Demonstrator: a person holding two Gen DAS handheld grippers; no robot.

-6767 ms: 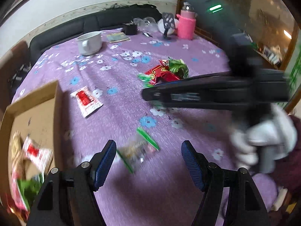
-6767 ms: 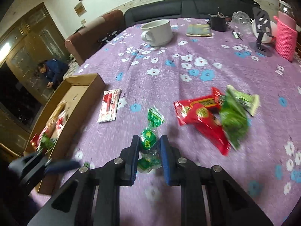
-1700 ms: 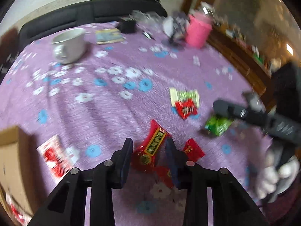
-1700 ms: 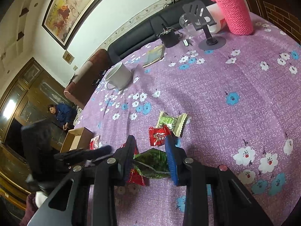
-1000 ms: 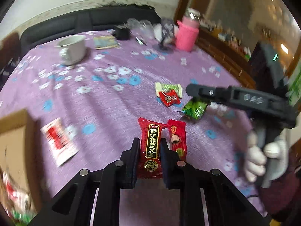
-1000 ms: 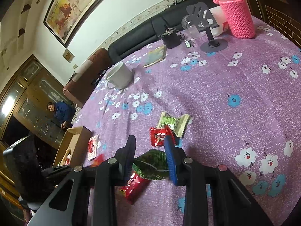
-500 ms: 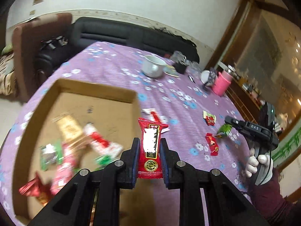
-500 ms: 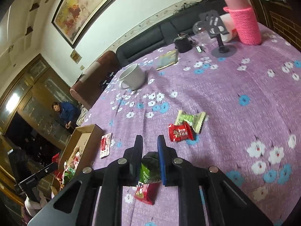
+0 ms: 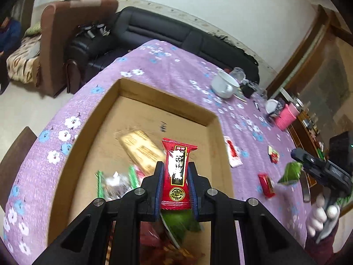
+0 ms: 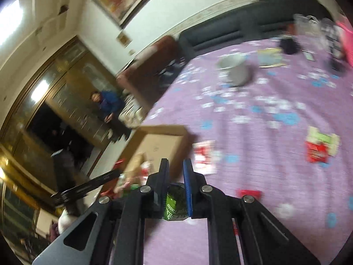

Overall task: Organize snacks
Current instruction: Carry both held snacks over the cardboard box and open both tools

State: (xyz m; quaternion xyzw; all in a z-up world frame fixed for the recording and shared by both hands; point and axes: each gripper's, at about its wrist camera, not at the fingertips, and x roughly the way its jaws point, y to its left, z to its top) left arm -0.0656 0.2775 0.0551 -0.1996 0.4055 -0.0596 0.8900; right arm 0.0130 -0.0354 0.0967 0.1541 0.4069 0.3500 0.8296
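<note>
My left gripper [image 9: 175, 174] is shut on a red snack packet [image 9: 177, 172] and holds it above the open cardboard box [image 9: 110, 108], which holds several snack packs. My right gripper [image 10: 175, 174] is shut on a green snack packet [image 10: 175, 201] above the purple cloth, right of the box [image 10: 154, 145]. In the left wrist view the right gripper [image 9: 296, 156] hangs with the green packet [image 9: 291, 173] at the right. Loose packets lie on the cloth: a red-and-white one [image 9: 232, 154], a small red one [image 9: 267, 184], a red and green pair [image 10: 320, 143].
A white mug [image 9: 224, 86], a pink-sleeved bottle [image 9: 285, 117] and small items stand at the table's far end. A black sofa [image 9: 165, 33] and a brown armchair [image 9: 66, 33] stand behind the table. A person in blue [image 10: 106, 106] sits in the background.
My left gripper has carried the red packet further over the box. My right gripper has swung left toward the box with the green packet; its view is motion-blurred.
</note>
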